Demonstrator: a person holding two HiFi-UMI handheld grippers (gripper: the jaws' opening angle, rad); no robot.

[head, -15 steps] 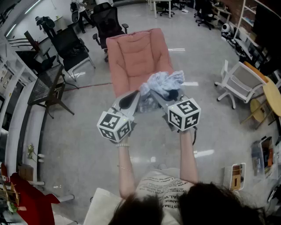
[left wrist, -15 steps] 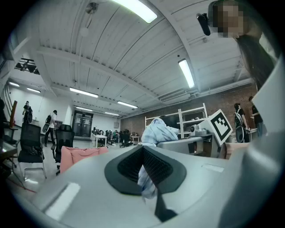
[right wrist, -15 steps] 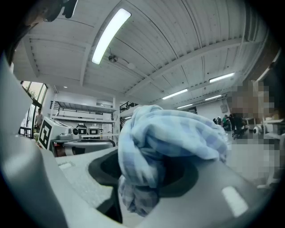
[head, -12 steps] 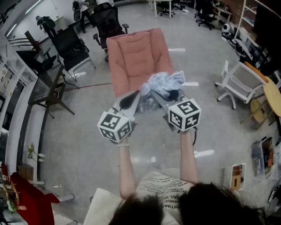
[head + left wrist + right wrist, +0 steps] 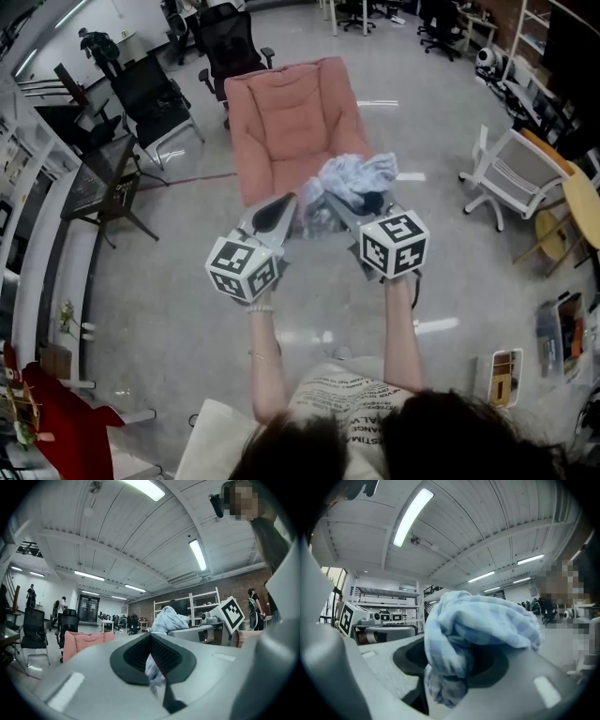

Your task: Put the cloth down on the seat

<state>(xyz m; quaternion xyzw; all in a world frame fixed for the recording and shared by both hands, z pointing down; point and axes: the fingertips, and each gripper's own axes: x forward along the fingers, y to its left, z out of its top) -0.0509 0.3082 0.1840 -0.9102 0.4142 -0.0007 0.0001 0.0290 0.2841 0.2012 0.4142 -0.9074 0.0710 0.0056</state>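
A crumpled pale blue checked cloth [image 5: 352, 178] hangs in the air between my two grippers, just in front of the pink armchair seat [image 5: 286, 122] and a little to its right. My left gripper [image 5: 284, 204] is shut on a thin edge of the cloth [image 5: 157, 667], pinched between its dark pads. My right gripper [image 5: 361, 202] is shut on a thick bunch of the cloth [image 5: 473, 620], which spills over its jaws and hides the fingertips. Neither the cloth nor the grippers touch the seat.
Black office chairs [image 5: 150, 94] stand behind and left of the armchair. A dark folding table [image 5: 103, 187] is at the left. At the right are a white chair [image 5: 511, 178] and a round wooden table [image 5: 583, 202]. Grey floor lies below the grippers.
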